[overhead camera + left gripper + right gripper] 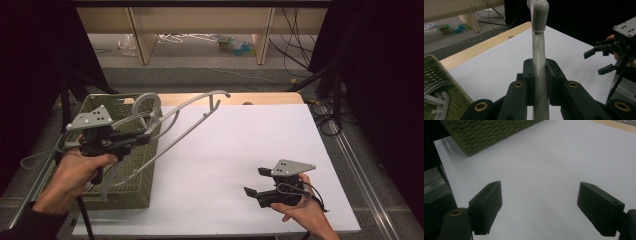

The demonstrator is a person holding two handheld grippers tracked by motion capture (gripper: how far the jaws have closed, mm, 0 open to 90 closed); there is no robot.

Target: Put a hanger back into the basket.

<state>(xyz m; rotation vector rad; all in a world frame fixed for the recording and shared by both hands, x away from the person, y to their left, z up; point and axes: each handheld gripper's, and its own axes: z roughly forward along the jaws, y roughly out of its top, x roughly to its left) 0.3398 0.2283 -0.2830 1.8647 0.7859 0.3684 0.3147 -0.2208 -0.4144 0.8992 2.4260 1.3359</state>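
Observation:
My left gripper (pixel 145 136) is shut on a grey plastic clothes hanger (pixel 177 137) and holds it above the olive green basket (pixel 130 195) at the table's left. The hanger slants up and to the right over the white tabletop (pixel 240 145). In the left gripper view the hanger's stem (pixel 540 57) stands clamped between the two black jaws of my left gripper (pixel 539 72). My right gripper (pixel 255 181) hovers low near the front right of the table. It is open, and there is nothing between the jaws of my right gripper (pixel 539 205).
More grey hangers (pixel 436 100) lie inside the basket (pixel 439 75). A corner of the basket (pixel 486 132) sits far ahead of the right jaws. Beyond the table's wooden far edge (pixel 260 98) are shelving legs, cables and dark curtains on both sides.

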